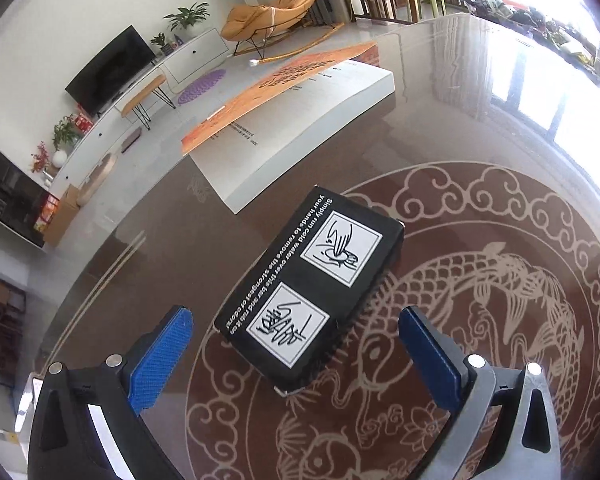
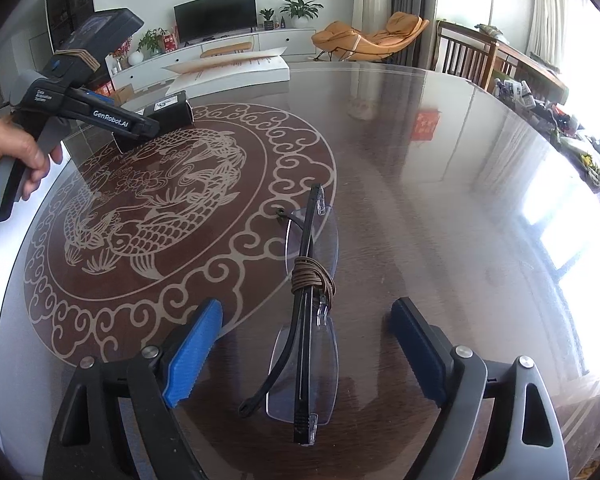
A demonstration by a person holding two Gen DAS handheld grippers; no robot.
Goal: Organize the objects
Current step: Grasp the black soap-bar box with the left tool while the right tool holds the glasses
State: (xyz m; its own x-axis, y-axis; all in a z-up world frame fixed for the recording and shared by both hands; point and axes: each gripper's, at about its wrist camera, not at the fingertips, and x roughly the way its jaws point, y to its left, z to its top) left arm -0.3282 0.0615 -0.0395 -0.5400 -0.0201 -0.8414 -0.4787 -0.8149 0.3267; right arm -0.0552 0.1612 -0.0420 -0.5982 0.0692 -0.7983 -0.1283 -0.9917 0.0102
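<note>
both jaws released: glasses [image 2: 308, 320] lie between right, black box [image 1: 312, 284] ahead of left.

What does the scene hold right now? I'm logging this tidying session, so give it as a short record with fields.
surface: round glass-topped table with a fish pattern
left gripper: open, pads apart on either side of the near end of the black box, not pressing it
right gripper: open, folded glasses lying on the table between its fingers, untouched
glasses detail: brown cord wound around the folded arms
book: open at the far edge of the table, orange cover lifted
person: hand on the left gripper's handle
</note>
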